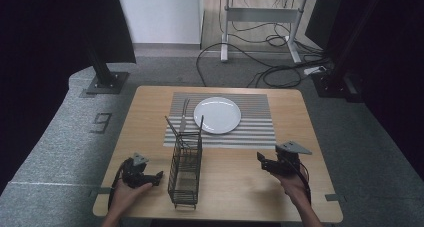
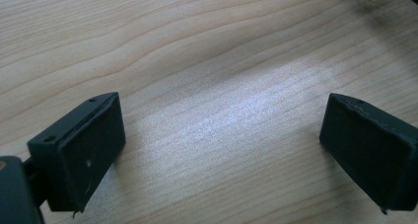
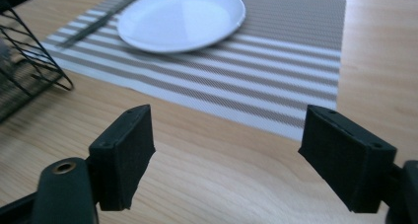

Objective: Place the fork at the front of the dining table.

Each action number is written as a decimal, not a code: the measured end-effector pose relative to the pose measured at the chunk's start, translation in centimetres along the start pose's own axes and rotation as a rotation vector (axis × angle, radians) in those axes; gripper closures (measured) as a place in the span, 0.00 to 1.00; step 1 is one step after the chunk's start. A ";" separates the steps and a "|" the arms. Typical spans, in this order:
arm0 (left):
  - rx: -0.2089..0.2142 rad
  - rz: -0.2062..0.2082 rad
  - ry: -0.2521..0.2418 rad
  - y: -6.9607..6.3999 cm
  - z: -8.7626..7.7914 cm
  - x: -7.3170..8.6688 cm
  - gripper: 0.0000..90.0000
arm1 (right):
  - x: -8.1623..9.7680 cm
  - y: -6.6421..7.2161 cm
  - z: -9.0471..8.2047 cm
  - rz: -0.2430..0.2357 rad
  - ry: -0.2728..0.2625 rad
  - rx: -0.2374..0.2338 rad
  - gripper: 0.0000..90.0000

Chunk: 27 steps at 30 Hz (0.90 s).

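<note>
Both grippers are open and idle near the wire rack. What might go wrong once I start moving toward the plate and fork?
1. The tall black wire rack stands between the left gripper and the right gripper; a sideways sweep may tip it.
2. The round white plate looks smooth and shallow, so the jaws may slip off its rim.
3. The grey fork lies flat on the striped placemat, which a low grasp could drag.

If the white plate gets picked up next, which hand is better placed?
Probably the right: the right gripper faces the plate, jaws open, over bare table. The left gripper sits behind the wire rack.
</note>
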<state>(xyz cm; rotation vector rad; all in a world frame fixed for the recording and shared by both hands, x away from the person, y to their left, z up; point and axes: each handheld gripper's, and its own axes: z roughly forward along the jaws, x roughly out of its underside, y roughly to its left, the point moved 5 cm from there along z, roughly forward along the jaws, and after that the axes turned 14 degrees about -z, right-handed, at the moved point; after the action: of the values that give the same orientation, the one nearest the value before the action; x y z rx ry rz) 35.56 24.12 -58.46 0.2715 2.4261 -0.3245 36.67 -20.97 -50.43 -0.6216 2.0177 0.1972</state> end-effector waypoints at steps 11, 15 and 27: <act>0.000 -0.003 -0.001 0.0 0.0 0.0 0.03 | -4.3 2.5 1.1 -0.043 -0.051 -0.074 0.29; 0.001 -0.004 -0.002 0.0 0.0 0.0 0.03 | -5.4 3.5 1.8 -0.063 -0.058 -0.093 0.31; 0.002 -0.003 -0.002 -0.1 0.0 0.0 0.03 | -8.2 5.9 3.4 -0.065 -0.115 -0.132 0.34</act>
<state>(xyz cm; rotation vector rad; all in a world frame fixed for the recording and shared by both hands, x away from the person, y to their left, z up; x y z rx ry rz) 35.54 24.06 -58.47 0.2689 2.4249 -0.3278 39.52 -11.80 -45.79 -0.7413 1.8822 0.3216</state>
